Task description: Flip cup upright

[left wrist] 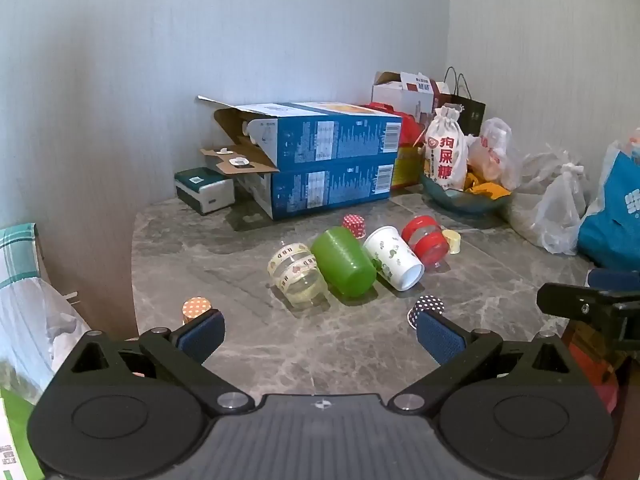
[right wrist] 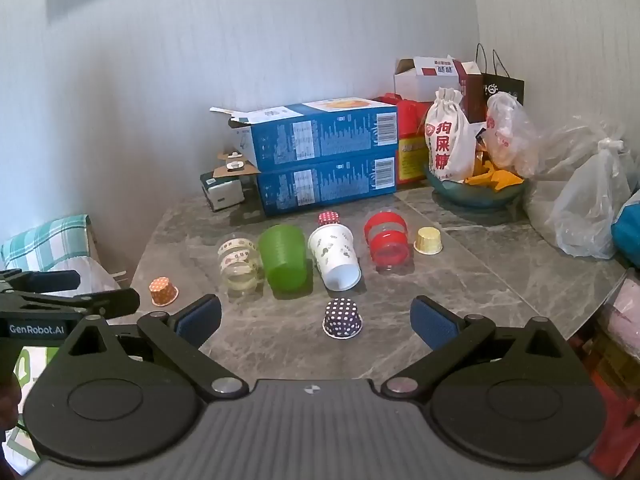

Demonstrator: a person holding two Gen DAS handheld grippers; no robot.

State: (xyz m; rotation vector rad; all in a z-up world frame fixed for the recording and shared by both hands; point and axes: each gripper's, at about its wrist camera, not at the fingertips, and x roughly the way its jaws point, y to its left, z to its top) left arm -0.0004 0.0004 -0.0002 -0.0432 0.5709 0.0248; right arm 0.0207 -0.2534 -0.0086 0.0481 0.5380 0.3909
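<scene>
Four cups lie on their sides in a row on the grey marble table (right wrist: 480, 280): a clear cup with printed bands (left wrist: 296, 274) (right wrist: 238, 264), a green cup (left wrist: 344, 260) (right wrist: 284, 258), a white patterned paper cup (left wrist: 394, 256) (right wrist: 336, 258), and a clear cup with red bands (left wrist: 426, 238) (right wrist: 386, 242). My left gripper (left wrist: 320, 336) is open and empty, short of the cups. My right gripper (right wrist: 316, 320) is open and empty, just behind a dotted dark cupcake liner (right wrist: 342, 318).
Small cupcake liners sit around the cups: orange (right wrist: 163, 291), red (right wrist: 329, 218), yellow (right wrist: 428, 241). Two stacked blue boxes (right wrist: 324, 160), a bowl with bags (right wrist: 476, 192) and plastic bags (right wrist: 592, 208) line the back and right. The table edge falls away at left.
</scene>
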